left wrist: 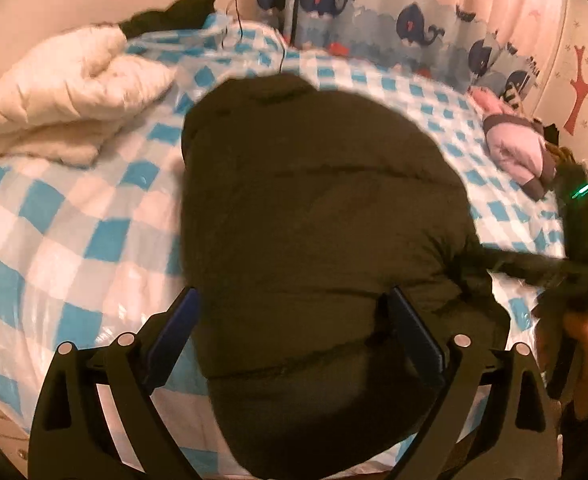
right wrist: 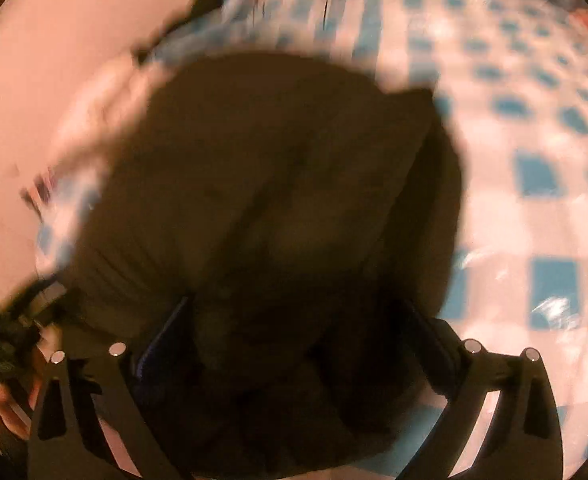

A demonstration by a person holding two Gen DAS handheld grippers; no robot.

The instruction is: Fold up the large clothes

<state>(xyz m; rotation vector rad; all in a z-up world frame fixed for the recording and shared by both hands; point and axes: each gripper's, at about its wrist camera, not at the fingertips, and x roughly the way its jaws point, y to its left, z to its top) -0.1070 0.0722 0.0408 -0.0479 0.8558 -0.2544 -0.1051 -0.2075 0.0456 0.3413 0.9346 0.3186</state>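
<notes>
A dark olive puffer jacket lies folded in a thick bundle on the blue-and-white checked bed cover. My left gripper is open, its jaws wide apart over the jacket's near end. In the blurred right wrist view the same jacket fills the middle. My right gripper is open with its jaws either side of the jacket's near part. The right gripper's body and the hand holding it show at the right edge of the left wrist view.
A white puffy garment lies at the bed's back left. A pink and grey garment lies at the back right. A dark garment and a cable lie by the wall. A whale-print curtain hangs behind.
</notes>
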